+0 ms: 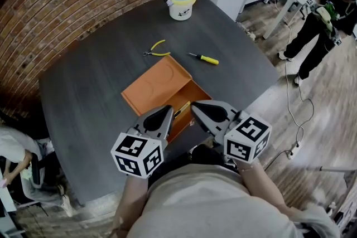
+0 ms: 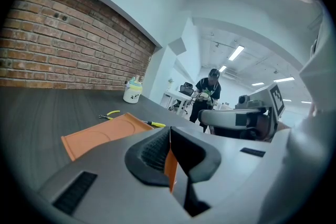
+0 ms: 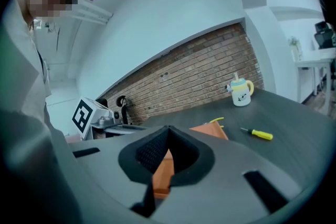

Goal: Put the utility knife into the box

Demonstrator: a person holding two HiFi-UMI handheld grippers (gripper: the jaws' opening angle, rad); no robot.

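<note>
Utility knife (yellow, slim) lies inside rectangular orange box.

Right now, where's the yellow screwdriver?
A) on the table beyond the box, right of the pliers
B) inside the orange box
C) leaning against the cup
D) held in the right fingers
A: the head view shows the screwdriver lying flat on the table, past the orange box and just right of the pliers, well short of the cup.
</note>
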